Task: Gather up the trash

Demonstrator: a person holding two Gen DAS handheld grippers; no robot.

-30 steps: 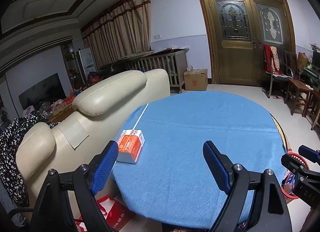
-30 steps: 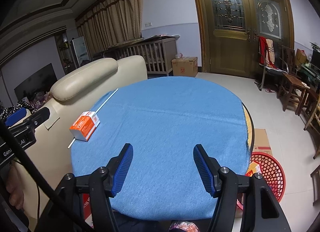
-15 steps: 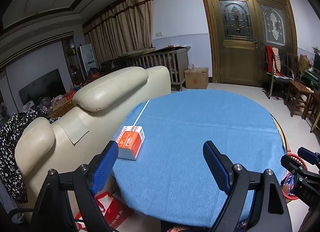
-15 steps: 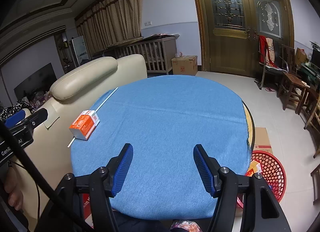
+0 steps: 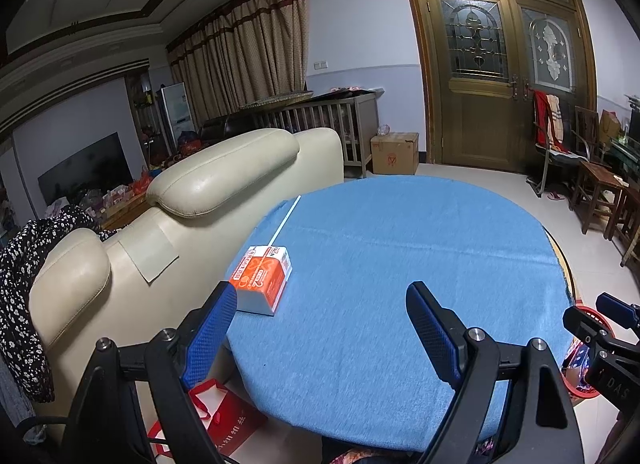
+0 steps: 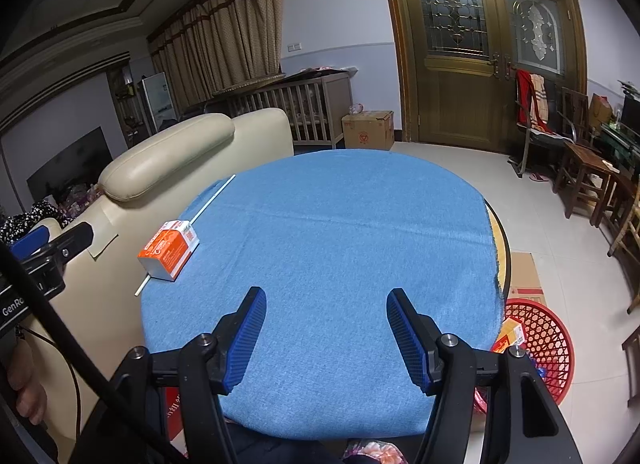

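Note:
An orange and white carton (image 5: 262,279) lies on the left edge of the round table with the blue cloth (image 5: 400,264). A long white stick (image 5: 285,219) lies under it along the edge. My left gripper (image 5: 320,316) is open and empty, its left finger just short of the carton. In the right wrist view the carton (image 6: 169,250) is far to the left of my right gripper (image 6: 324,324), which is open and empty over the table's near part. A red mesh basket (image 6: 540,348) with some trash stands on the floor at the right.
A cream leather sofa (image 5: 192,199) stands against the table's left side. A red paper bag (image 5: 224,420) lies on the floor below the table. Wooden chairs (image 6: 580,171) stand at the right wall, a cardboard box (image 6: 368,129) by the door.
The left gripper has drifted slightly left and forward, so the carton sits closer to its left finger. The right gripper has barely moved. Both stay open.

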